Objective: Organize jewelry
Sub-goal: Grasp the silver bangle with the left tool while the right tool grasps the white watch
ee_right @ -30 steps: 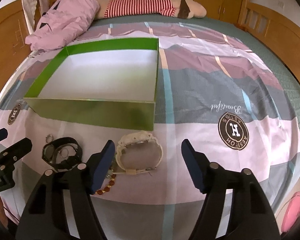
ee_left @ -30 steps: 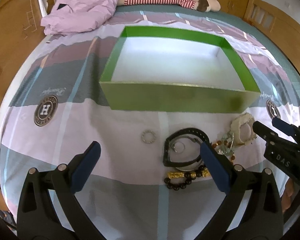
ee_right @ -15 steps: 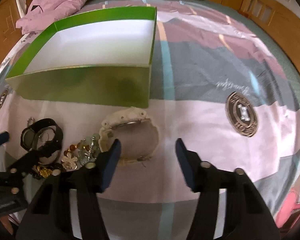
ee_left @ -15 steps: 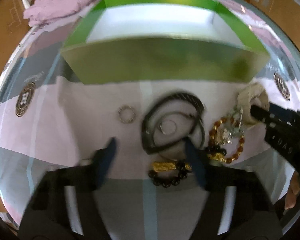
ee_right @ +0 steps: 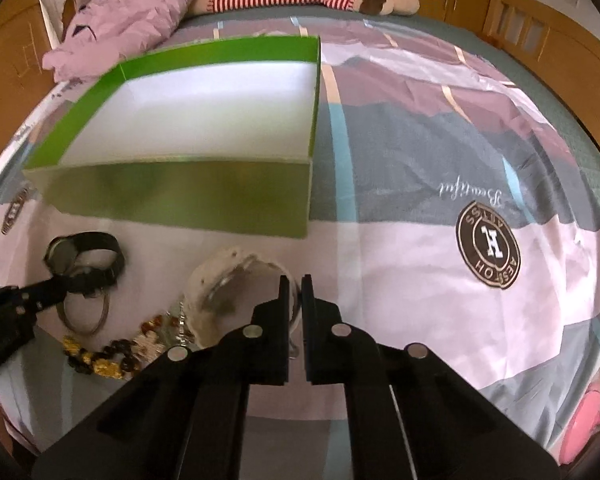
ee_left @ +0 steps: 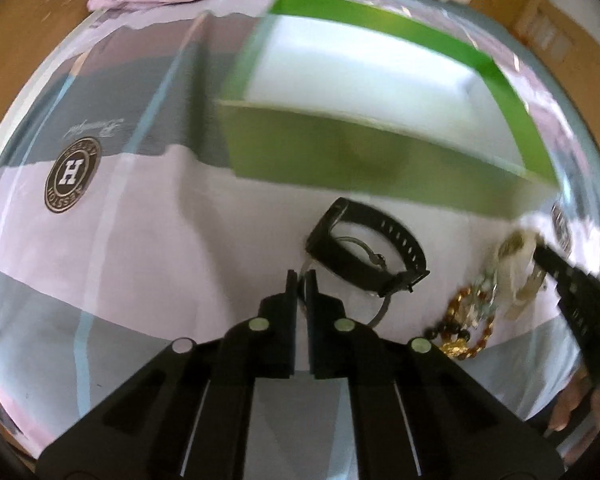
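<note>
On the bed [ee_right: 440, 152] at twelve o'clock sits our green box [ee_right: 204, 196]; both hands tip steeply downward, right gripper [ee_right: 295, 280] jaws clenched on the white watch [ee_right: 220, 280], left gripper [ee_left: 301, 278] jaws pinched on something silver beside the black watch [ee_left: 372, 248].

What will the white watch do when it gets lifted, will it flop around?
Probably not much. The white watch keeps a rounded loop shape lying on the bedsheet, so its strap looks fairly stiff. The right gripper seems shut on just one edge of the band, so the watch may tilt and swing. It looks chunky, so perhaps a bit heavy.
</note>
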`<state>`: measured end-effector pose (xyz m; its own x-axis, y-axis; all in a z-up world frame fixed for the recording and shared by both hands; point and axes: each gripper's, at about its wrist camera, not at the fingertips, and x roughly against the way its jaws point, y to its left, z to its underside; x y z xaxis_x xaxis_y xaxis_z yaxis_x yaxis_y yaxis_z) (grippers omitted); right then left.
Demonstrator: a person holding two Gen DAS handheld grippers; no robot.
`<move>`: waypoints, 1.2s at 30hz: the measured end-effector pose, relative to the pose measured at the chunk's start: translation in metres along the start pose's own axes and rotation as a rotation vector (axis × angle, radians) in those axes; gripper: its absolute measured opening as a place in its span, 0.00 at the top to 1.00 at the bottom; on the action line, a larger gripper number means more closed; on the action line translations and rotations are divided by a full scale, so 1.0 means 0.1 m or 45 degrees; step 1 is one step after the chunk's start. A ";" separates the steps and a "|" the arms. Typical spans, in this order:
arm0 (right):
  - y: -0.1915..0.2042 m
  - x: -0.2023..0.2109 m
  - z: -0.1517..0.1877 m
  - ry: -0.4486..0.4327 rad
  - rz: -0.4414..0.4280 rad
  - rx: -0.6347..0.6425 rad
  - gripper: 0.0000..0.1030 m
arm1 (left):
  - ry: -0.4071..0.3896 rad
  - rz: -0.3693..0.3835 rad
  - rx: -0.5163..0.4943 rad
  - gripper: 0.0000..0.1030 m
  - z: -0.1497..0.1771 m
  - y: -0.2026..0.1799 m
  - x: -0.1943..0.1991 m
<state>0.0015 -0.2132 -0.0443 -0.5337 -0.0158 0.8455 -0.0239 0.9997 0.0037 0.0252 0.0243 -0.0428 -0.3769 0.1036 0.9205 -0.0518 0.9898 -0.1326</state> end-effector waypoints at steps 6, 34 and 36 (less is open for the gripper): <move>0.01 0.13 -0.04 -0.044 -0.057 0.006 0.95 | 0.012 0.113 0.061 0.97 -0.07 0.10 0.06; 0.24 0.26 -0.03 -0.068 -0.160 0.075 0.94 | 0.026 0.241 -0.017 0.97 -0.07 -0.02 0.19; 0.24 0.24 -0.02 -0.058 -0.147 0.073 0.94 | 0.037 0.162 -0.014 0.96 -0.05 0.01 0.13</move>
<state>-0.0099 -0.1894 -0.0227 -0.5624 -0.1326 0.8162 -0.1351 0.9885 0.0675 0.0247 0.0266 -0.0290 -0.3525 0.2312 0.9068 0.0048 0.9694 -0.2452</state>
